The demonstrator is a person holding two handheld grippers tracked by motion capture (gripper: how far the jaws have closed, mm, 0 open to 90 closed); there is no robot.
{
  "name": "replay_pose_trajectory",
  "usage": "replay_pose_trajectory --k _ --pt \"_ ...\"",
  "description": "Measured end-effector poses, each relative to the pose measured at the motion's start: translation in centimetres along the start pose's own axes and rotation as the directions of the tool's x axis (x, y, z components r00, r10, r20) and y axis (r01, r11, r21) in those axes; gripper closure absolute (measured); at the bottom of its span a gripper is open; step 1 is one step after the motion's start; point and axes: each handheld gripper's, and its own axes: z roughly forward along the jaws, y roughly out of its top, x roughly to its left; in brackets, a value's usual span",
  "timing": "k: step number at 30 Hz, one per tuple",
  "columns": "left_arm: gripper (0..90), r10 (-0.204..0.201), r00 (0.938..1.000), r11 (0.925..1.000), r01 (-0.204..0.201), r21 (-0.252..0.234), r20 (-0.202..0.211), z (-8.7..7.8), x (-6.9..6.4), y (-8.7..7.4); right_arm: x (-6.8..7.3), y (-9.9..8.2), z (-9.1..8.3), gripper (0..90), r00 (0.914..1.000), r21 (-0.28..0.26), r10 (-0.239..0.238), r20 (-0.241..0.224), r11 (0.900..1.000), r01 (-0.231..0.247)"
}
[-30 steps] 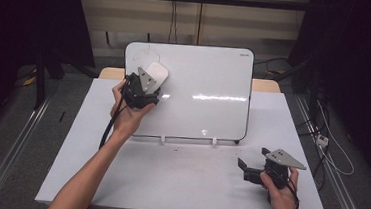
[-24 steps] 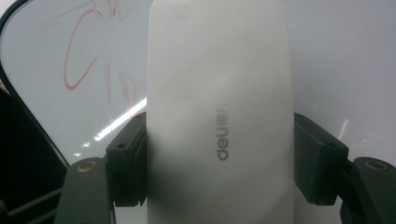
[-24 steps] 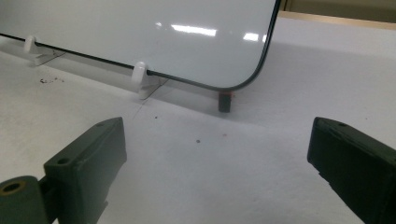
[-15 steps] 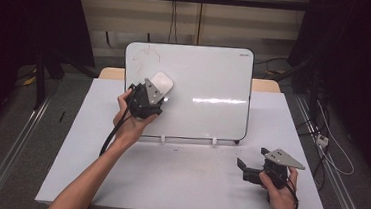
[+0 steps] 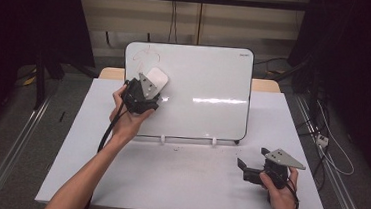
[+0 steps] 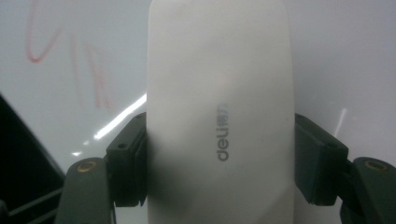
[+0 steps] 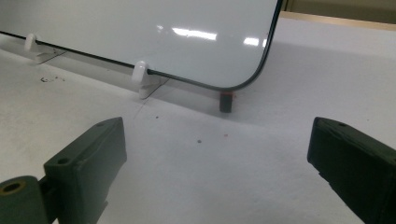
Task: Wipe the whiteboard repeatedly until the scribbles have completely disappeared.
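Observation:
A white eraser (image 5: 156, 78) marked "deli" (image 6: 219, 116) lies flat against the upright whiteboard (image 5: 206, 76). My left gripper (image 5: 151, 85) is shut on it, with a pad pressing each long side (image 6: 219, 154). Faint red pen marks (image 5: 144, 56) remain on the board up and to the left of the eraser (image 6: 70, 60). My right gripper (image 5: 242, 169) rests low on the table at the front right. Its jaws stand wide open with nothing between them (image 7: 215, 154), and they face the board's lower right corner.
The whiteboard stands on the white table (image 5: 177, 179), held by small white clips (image 5: 162, 139) (image 7: 140, 74). A small dark stub with a red top (image 7: 225, 101) sits under the board's lower right corner. Dark curtains and cables surround the table.
The left gripper and eraser shifted only slightly on the board, staying at its upper left. The right gripper has not moved.

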Motion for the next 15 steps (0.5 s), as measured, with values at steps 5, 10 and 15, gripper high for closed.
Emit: replay_pose_trajectory --k 5,10,15 --pt "31.2 -0.037 0.9988 0.9992 0.037 -0.015 -0.031 0.2 1.5 0.4 0.0 0.0 0.0 4.5 1.0 0.003 0.0 0.001 1.0 0.0" --pt "31.2 -0.047 0.9983 0.9987 0.047 -0.022 -0.034 0.0 1.2 0.1 0.0 0.0 0.1 4.5 1.0 0.003 -0.002 0.0 1.0 0.002" --pt "31.1 -0.046 0.9988 0.9986 0.046 -0.025 -0.015 0.0 0.2 -0.6 0.1 0.0 0.1 4.5 1.0 0.003 -0.005 -0.001 1.0 0.005"
